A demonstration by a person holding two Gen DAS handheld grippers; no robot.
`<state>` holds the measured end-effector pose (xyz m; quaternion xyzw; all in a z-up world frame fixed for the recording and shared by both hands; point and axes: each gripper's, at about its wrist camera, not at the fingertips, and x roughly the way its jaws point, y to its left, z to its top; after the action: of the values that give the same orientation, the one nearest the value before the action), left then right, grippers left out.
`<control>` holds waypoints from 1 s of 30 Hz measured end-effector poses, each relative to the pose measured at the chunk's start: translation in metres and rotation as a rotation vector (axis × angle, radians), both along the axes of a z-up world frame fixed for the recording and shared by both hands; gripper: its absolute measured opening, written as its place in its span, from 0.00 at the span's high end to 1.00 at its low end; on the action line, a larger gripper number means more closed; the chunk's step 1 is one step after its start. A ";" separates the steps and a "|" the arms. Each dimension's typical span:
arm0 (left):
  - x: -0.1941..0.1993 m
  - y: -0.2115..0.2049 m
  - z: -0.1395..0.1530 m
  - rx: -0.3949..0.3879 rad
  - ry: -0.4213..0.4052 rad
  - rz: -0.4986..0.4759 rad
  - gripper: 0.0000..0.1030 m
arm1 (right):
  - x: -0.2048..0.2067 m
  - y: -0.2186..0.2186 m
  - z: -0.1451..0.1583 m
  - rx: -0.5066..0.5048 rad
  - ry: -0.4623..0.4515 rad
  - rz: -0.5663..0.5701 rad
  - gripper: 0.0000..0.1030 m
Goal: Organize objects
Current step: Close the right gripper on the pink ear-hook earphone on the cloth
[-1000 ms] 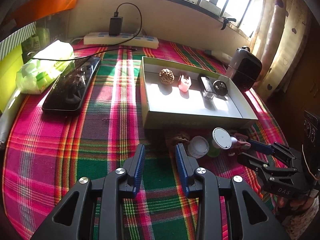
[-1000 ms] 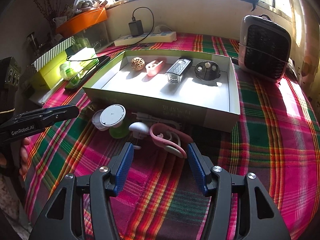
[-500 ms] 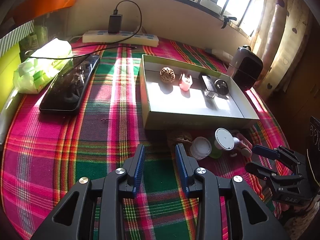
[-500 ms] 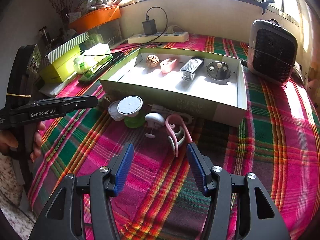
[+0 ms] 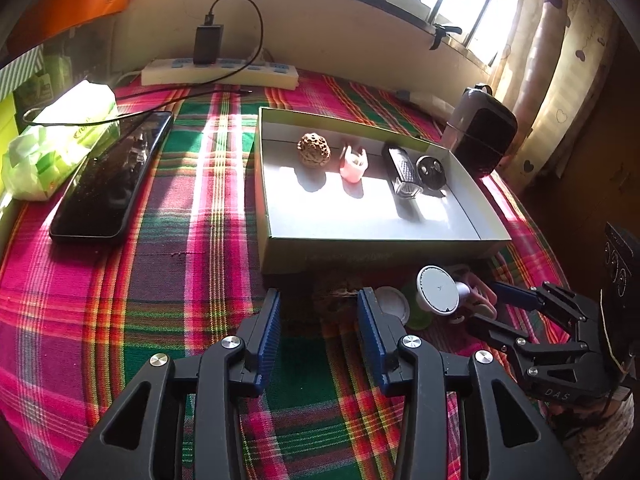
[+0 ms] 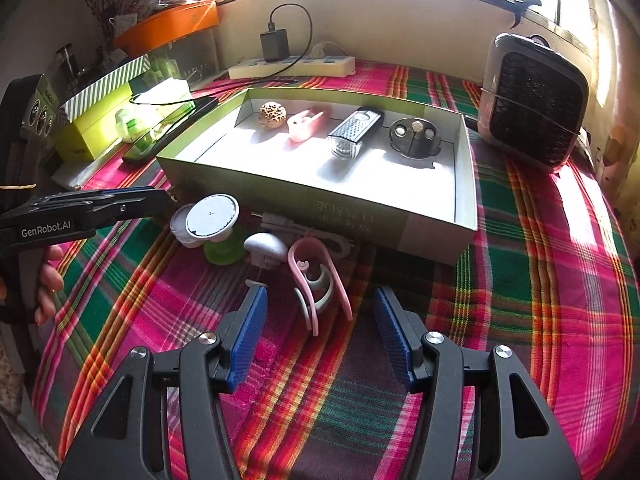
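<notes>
Four items lined along far wall of box [image 6: 466, 184]: walnut [image 6: 273, 115], pink clip [image 6: 306, 124], grater [image 6: 354, 132], black disc [image 6: 414, 138]. Pink earhook [image 6: 316, 280] on cloth near box, just ahead of right gripper [image 6: 320, 320], jaws spread, empty. Left gripper [image 5: 318, 322] released too, over cloth beside white puck [image 5: 438, 290].

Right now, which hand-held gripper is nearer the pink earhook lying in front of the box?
Right. The right hand-held gripper is open with the pink earhook just ahead between its fingers. The left hand-held gripper sits off to the side, past the white disc.
</notes>
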<state>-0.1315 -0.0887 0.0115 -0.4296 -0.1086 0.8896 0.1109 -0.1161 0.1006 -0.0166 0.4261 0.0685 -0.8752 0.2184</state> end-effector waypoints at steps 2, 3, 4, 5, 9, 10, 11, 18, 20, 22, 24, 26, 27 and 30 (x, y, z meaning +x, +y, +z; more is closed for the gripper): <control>-0.002 0.001 0.000 0.001 -0.002 -0.004 0.64 | -0.002 0.000 0.000 -0.001 0.000 -0.001 0.45; -0.002 0.002 0.000 -0.003 -0.002 -0.004 0.64 | -0.002 0.000 0.000 0.000 0.001 0.000 0.45; -0.003 0.003 0.000 -0.007 -0.001 -0.005 0.64 | -0.002 -0.001 0.000 0.002 0.002 0.003 0.45; -0.004 0.004 0.000 -0.007 -0.002 -0.007 0.64 | -0.003 -0.002 0.000 0.003 0.003 0.007 0.45; -0.007 0.005 -0.001 -0.004 -0.006 -0.010 0.64 | -0.003 -0.004 0.001 0.010 0.010 0.016 0.45; -0.008 0.006 -0.001 -0.006 -0.007 -0.010 0.64 | -0.002 -0.005 0.001 0.011 0.012 0.019 0.45; -0.009 0.006 -0.001 -0.008 -0.007 -0.009 0.64 | -0.002 -0.005 0.001 0.014 0.014 0.020 0.45; -0.010 0.005 -0.002 0.009 -0.010 -0.002 0.64 | -0.003 -0.003 0.001 0.014 0.015 0.018 0.65; -0.010 0.005 -0.001 0.008 -0.009 -0.001 0.64 | -0.004 -0.001 0.001 0.009 0.014 0.014 0.71; -0.009 0.005 -0.001 0.006 -0.008 -0.002 0.64 | -0.004 -0.001 0.002 0.007 0.017 0.010 0.74; -0.009 0.005 -0.001 0.007 -0.009 -0.001 0.64 | -0.003 0.000 0.002 0.007 0.019 0.007 0.76; -0.008 0.003 0.000 0.011 -0.006 0.004 0.64 | -0.003 0.000 0.002 0.008 0.019 0.006 0.76; -0.007 0.002 0.000 0.010 -0.002 0.008 0.65 | -0.003 0.001 0.002 0.008 0.020 0.006 0.76; -0.006 -0.002 0.002 0.007 0.006 0.019 0.65 | -0.002 0.001 0.002 0.006 0.019 0.009 0.76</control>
<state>-0.1375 -0.0904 0.0138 -0.4255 -0.1155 0.8915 0.1043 -0.1184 0.1011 -0.0145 0.4183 0.0750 -0.8780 0.2203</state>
